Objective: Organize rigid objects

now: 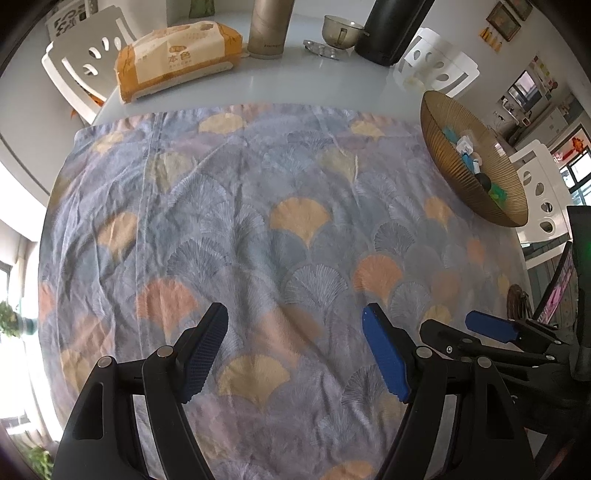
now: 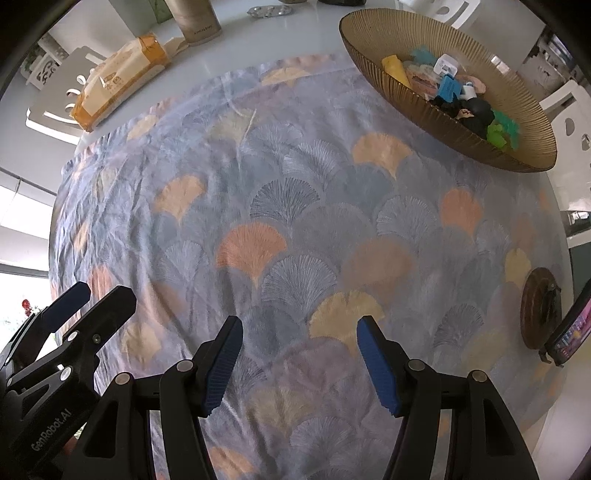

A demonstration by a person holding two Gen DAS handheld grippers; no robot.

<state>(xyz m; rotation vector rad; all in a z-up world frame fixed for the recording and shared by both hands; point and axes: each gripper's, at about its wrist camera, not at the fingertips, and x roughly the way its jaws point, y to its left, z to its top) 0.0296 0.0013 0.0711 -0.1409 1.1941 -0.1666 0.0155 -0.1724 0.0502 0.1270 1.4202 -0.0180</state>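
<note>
From my left camera, the cloth (image 1: 236, 229) covers the near part of the table (image 1: 295, 85). Behind its far edge, on bare tabletop, I see a tissue pack (image 1: 177, 55) to the left, a canister (image 1: 269, 27) right of it, then a cup (image 1: 341, 31) and a tall flask (image 1: 395, 29) further right. The bowl (image 1: 443, 166) stands at the cloth's right edge, with small toys (image 1: 469, 151) inside. My right camera shows the same bowl (image 2: 388, 85) far right, and a round disc (image 2: 537, 308) lies near the cloth's right side beside a phone (image 2: 570, 326).
</note>
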